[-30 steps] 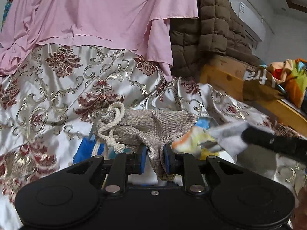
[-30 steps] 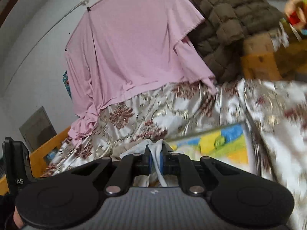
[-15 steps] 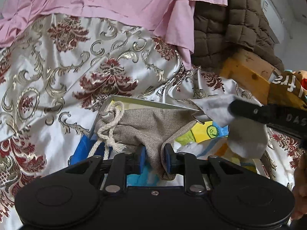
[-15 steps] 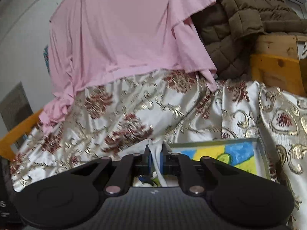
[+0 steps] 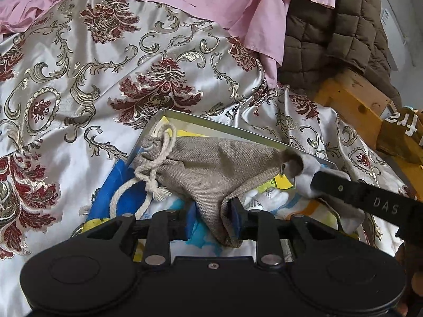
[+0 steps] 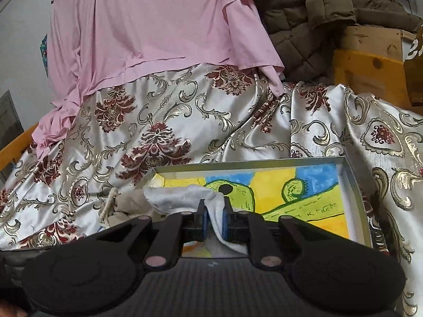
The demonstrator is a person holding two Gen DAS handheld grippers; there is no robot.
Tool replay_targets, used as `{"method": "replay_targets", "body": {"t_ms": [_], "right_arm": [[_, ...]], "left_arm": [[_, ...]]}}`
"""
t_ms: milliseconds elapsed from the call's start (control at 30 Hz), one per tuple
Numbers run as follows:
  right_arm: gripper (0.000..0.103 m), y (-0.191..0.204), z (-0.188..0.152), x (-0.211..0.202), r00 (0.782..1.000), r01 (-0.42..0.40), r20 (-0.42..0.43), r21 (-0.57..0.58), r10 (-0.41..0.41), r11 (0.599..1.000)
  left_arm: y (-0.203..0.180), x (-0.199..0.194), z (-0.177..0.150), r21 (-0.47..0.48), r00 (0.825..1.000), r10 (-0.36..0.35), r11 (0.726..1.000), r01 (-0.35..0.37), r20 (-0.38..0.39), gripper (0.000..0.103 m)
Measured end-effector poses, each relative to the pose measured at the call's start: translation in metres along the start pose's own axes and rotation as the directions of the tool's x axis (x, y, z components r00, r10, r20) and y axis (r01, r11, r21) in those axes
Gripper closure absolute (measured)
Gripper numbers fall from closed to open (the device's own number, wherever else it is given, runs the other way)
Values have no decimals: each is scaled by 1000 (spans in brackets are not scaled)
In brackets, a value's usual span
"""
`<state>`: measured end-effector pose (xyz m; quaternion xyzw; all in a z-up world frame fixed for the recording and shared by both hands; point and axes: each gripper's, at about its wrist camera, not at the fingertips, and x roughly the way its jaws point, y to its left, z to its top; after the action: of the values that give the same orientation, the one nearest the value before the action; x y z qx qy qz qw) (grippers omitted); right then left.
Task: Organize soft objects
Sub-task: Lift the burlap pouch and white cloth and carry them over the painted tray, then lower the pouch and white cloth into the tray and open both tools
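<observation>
Left wrist view: your left tool (image 5: pixel 211 218) opening, burlap pouch (image 5: pixel 211 166) slack between pads over tray (image 5: pixel 224 129). Right tool (image 6: pixel 214 222) opening around white cloth (image 6: pixel 182 194). Both limp, light; pinch bunched folds.

The left gripper (image 5: pixel 211 218) is opening, cloth hanging between its jaws. The right gripper (image 6: pixel 214 218) is opening too, with cloth between.

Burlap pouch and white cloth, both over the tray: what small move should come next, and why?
Probably finish opening both jaws, then lift clear. The burlap pouch already sags into the tray, and the left gripper, opening, has one pad off it. The white cloth lies over the tray too, between the opening jaws of the right gripper.
</observation>
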<state>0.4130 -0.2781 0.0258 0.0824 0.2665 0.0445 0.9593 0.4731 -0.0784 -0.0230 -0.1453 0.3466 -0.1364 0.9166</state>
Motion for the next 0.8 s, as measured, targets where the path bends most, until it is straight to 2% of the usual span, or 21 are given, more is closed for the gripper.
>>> {"method": "replay_targets", "body": {"t_ms": [67,133,233,333,800], "right_arm": [[85,0,1,-4,1000,4,2,-4,-4,1000],[75,0,2,-8,1000,13,6,-8,-13,1000],[67,0,5,-14,1000,19,12,-20,-18,1000],[57,0,6,-21,999,26,23,-30,-25,999],[26,0,7,-49,998,42,49,-67,-39,997]], "left_arm": [[0,-2,1,-4,1000,1,1000,-1,1,69],[0,-5,2,-9,1000,8,1000,-8,4,61],[-1,-11,3,-21,1000,12,1000,-11,14,50],[-4,-16,4,-18,1000,17,1000,-17,22,47],[-15,-34,6,1,998,19,1000,-19,52,32]]}}
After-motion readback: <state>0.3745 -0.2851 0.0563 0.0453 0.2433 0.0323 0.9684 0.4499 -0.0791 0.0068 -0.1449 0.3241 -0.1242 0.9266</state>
